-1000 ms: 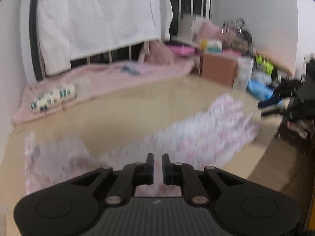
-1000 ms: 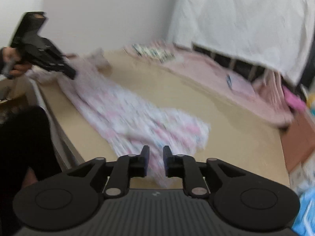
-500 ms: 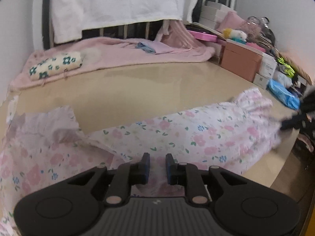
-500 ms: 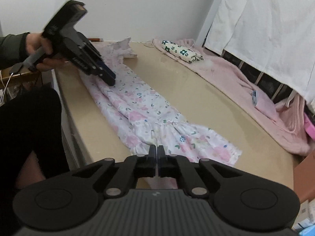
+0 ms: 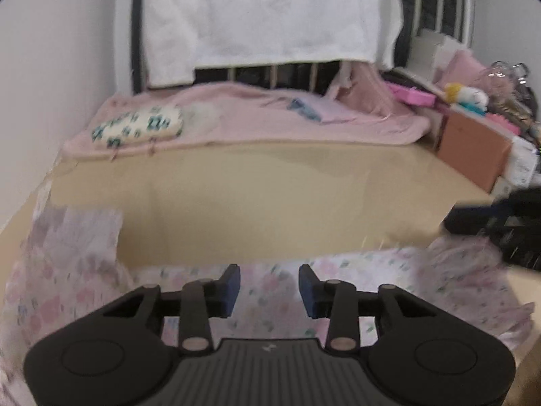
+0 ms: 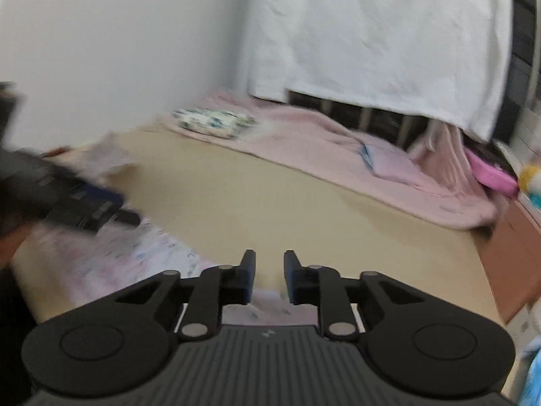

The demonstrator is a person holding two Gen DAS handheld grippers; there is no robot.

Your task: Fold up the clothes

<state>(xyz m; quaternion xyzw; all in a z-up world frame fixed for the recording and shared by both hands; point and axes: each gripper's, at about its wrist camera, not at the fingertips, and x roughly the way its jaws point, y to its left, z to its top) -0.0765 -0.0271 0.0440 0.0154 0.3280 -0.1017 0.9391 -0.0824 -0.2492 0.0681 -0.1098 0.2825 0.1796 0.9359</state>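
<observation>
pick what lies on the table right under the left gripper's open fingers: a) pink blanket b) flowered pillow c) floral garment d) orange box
c, the left gripper hangs with its jaws apart over the floral garment spread along the near edge of the table; nothing is pinched between the pads.

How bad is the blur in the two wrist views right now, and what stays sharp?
Left wrist view: the floral garment and the right gripper at the right edge are smeared; the left gripper is crisp; fisheye bends the table edge. Right wrist view: the left gripper is streaked and the garment washed out, while the right gripper's own fingers stay sharp. No strong glare in either view.
</observation>
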